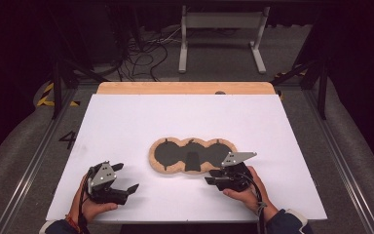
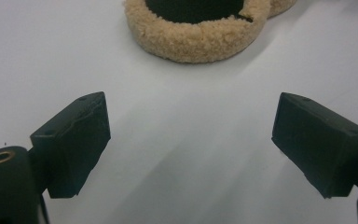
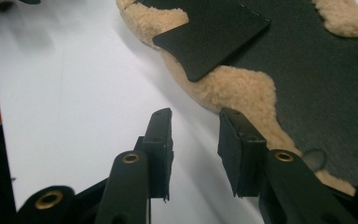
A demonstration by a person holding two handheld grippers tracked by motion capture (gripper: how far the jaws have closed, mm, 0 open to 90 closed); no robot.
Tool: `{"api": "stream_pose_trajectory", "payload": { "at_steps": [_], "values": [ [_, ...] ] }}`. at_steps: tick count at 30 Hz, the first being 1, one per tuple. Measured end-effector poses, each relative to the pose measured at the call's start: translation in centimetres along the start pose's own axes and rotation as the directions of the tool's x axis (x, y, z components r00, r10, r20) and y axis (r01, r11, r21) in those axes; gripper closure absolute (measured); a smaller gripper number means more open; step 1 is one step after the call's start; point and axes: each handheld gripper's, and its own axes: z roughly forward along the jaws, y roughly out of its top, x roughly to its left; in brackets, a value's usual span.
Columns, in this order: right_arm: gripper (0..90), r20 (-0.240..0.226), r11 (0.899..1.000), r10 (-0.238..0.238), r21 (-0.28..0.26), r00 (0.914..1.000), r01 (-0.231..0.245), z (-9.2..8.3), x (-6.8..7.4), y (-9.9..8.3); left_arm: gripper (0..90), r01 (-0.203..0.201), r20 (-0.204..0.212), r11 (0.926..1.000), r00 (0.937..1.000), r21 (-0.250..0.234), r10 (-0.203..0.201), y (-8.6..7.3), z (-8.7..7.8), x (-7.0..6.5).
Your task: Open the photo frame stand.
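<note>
- A flat, three-lobed mat with a tan fleecy rim and a dark grey centre (image 1: 175, 157) lies near the middle of a white table top (image 1: 126, 122), well apart from its edges.
- A small black flap (image 1: 192, 162) rests across the mat's near rim, at the notch between two lobes (what it is made of is hard to tell).
- The right gripper (image 1: 213, 177) sits just beside the mat's near right edge; in the right gripper view its jaws stand a narrow gap apart with only bare table between them, the fleecy rim (image 3: 242, 88) just ahead.
- The left gripper (image 1: 125, 178) rests on the table to the left of the mat, near but not touching; its jaws are spread wide and hold nothing.
- Judging from this, the work has barely begun: nothing is grasped, the mat lies flat, and taking hold of the rim or flap is all left to do.
</note>
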Motion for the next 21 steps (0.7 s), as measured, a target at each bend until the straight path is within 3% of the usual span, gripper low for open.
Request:
{"api": "stream_pose_trajectory", "payload": {
  "at_steps": [3, 9, 21],
  "values": [
    [65.2, -0.019, 0.999, 0.031, 0.013, 0.9993, -0.031, 0.8, 0.0, 0.4, 12.0, 0.009, -0.001, 1.0000, 1.0000, 0.003, -0.009, -0.1, 0.0, 0.1],
    [60.4, -0.063, 0.998, 0.047, 0.043, 0.9969, -0.044, 2.3, 0.2, 1.1, 12.0, 0.008, -0.002, 0.9999, 1.0000, 0.014, -0.008, -0.1, 0.1, 0.0],
    [53.8, -0.122, 0.995, 0.101, 0.010, 0.9874, -0.100, 2.1, -0.1, 1.5, 12.0, 0.016, 0.007, 0.9996, 0.9999, 0.023, -0.016, -0.1, 0.3, 0.1]
  ]
}}
